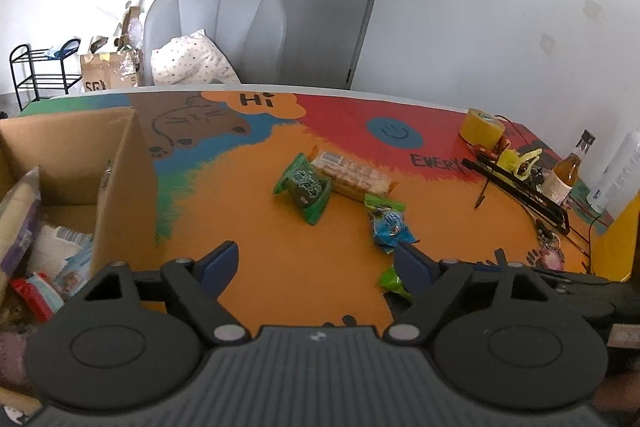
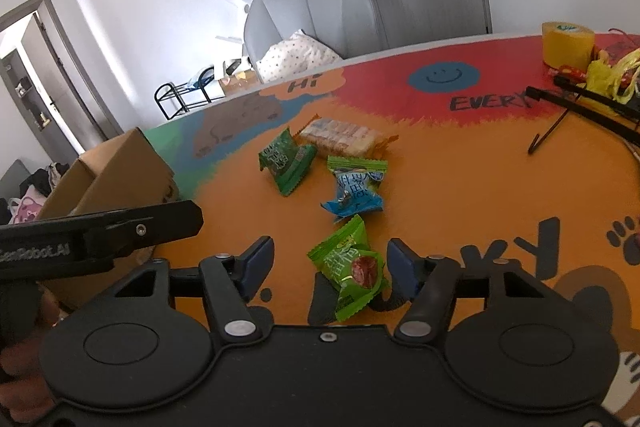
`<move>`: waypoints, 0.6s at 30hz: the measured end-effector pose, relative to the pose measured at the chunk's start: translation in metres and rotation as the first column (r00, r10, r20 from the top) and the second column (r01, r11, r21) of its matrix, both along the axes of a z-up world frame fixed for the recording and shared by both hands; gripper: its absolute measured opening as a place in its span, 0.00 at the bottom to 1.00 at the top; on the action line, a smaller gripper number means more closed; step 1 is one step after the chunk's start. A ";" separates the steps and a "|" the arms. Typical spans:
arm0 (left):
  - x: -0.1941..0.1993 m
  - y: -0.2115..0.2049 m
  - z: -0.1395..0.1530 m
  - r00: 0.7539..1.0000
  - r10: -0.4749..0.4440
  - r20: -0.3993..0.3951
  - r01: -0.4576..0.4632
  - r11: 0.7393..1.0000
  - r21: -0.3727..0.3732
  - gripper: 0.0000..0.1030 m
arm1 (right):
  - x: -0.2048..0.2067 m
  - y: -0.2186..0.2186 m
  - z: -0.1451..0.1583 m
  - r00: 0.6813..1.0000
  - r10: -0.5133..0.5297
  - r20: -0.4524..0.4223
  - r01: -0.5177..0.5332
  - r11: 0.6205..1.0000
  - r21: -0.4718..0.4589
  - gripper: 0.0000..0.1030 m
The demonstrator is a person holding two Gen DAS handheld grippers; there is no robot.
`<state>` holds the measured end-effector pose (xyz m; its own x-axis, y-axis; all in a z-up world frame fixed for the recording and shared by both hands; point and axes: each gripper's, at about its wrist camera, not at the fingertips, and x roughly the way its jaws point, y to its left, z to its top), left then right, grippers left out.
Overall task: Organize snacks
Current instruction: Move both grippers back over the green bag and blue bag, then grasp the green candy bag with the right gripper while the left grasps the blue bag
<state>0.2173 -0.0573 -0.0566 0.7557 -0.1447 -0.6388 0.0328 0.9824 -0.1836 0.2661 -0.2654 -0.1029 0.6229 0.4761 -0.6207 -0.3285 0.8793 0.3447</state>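
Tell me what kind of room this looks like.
Probably a room in a home: a grey armchair with a spotted cushion, a black shoe rack by the wall, and a colourful cartoon mat covering the table.

The left wrist view is looking forward over its own fingers (image 1: 218, 263) from low above the worktop (image 1: 280, 259), facing the grey chair (image 1: 216, 27) and door at the top of the frame, with the cardboard box (image 1: 116, 187) close at left. The right wrist view is sitting just as low but tilting, so the worktop edge is slanting up toward the right. Both are sharing the middle of the worktop: the dark green packet (image 1: 306, 189) (image 2: 285, 163), the biscuit pack (image 1: 352, 174) (image 2: 340, 141), the blue packet (image 1: 390, 227) (image 2: 354, 193) and the yellow tape roll (image 1: 482, 129) (image 2: 567, 43).
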 end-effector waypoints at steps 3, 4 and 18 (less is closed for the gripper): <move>0.006 -0.002 -0.005 1.000 -0.007 -0.014 0.007 1.000 -0.004 0.76 | 0.006 0.002 -0.006 1.000 -0.002 -0.014 0.002 1.000 -0.003 0.57; 0.008 -0.002 -0.007 1.000 -0.007 -0.020 0.006 1.000 -0.006 0.75 | 0.008 0.002 -0.008 1.000 -0.003 -0.019 0.003 1.000 -0.005 0.57; 0.034 -0.019 -0.025 0.997 -0.037 -0.069 0.036 0.999 -0.016 0.67 | 0.009 -0.012 -0.019 0.999 0.003 -0.037 -0.004 1.000 -0.013 0.27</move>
<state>0.2510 -0.0762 -0.0811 0.7037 -0.1817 -0.6869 0.0557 0.9779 -0.2016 0.2755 -0.2775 -0.1223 0.5979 0.4702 -0.6492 -0.3192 0.8826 0.3453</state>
